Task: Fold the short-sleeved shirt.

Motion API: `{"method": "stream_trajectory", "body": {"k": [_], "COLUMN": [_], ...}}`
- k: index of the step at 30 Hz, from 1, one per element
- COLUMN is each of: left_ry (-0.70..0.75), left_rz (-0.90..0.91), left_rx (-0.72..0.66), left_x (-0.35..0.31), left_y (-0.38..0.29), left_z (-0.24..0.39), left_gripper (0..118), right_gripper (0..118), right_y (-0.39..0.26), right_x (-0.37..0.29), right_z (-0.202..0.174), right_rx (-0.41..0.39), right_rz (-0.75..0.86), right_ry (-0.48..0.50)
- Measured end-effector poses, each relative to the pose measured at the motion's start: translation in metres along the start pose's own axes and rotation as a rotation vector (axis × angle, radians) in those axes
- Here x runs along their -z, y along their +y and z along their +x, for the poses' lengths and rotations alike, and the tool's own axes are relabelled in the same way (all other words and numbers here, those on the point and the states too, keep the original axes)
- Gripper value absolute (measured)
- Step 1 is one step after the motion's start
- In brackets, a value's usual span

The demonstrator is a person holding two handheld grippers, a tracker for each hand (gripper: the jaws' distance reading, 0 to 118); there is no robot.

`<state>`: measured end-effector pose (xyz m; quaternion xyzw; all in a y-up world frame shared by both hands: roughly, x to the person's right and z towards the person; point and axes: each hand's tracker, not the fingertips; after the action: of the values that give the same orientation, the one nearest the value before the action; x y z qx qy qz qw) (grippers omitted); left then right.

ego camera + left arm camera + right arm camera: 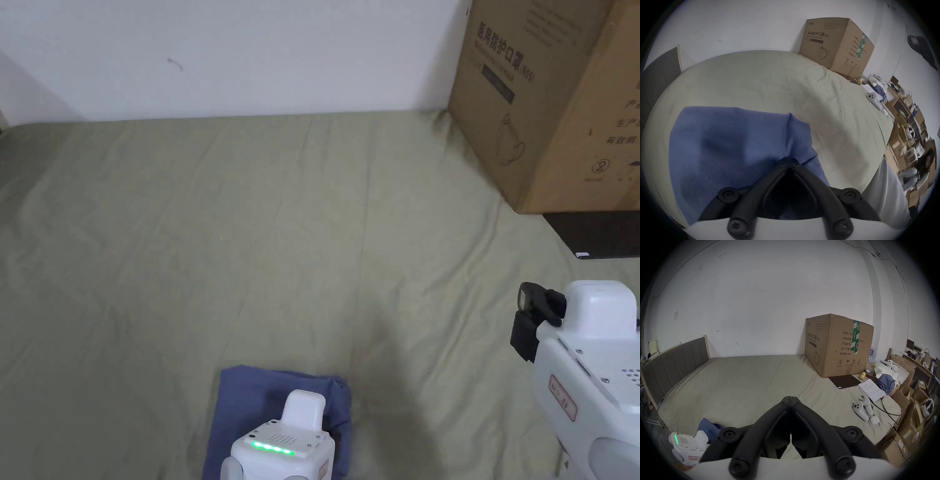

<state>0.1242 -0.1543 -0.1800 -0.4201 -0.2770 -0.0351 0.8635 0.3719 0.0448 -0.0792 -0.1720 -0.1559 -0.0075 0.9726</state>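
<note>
A blue short-sleeved shirt (269, 400) lies folded into a small rectangle on the olive sheet, near the bed's front edge. The left gripper's white body (290, 437) hovers over the shirt's near right part and hides its jaws there. In the left gripper view, the left gripper (789, 162) is shut on the shirt (730, 146), and a raised crease runs from its tips to the far edge. My right gripper (791, 398) is shut with nothing in it, held above bare sheet well to the right of the shirt (708, 426). Its black jaws (528, 325) point away from me.
A big cardboard box (550, 100) stands at the back right with a dark flat pad (594, 234) before it. White controllers (864, 410) and papers (870, 390) lie near the right edge. A padded headboard (675, 360) bounds the left. The sheet (250, 237) stretches bare behind the shirt.
</note>
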Motion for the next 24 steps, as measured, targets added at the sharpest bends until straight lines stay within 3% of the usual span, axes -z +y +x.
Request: {"method": "stream_trajectory", "body": {"k": [6, 11, 24], "left_ry": [-0.028, -0.002, 0.247], "left_rz": [0.197, 0.377, 0.643], "left_rx": [-0.04, 0.029, 0.085], "left_x": [-0.052, -0.118, -0.224], "left_y": [0.03, 0.079, 0.126], "left_z": [-0.004, -0.021, -0.093], "left_gripper": [0, 0, 0], "right_gripper": [0, 0, 0], "right_y": [0.009, 0.02, 0.047], "right_x": [-0.005, -0.009, -0.015], "right_z": [-0.007, -0.018, -0.065], "right_rx": [-0.01, -0.02, -0.022], "right_rz": [0.022, 0.06, 0.161], "right_ry": [0.02, 0.048, 0.124]}}
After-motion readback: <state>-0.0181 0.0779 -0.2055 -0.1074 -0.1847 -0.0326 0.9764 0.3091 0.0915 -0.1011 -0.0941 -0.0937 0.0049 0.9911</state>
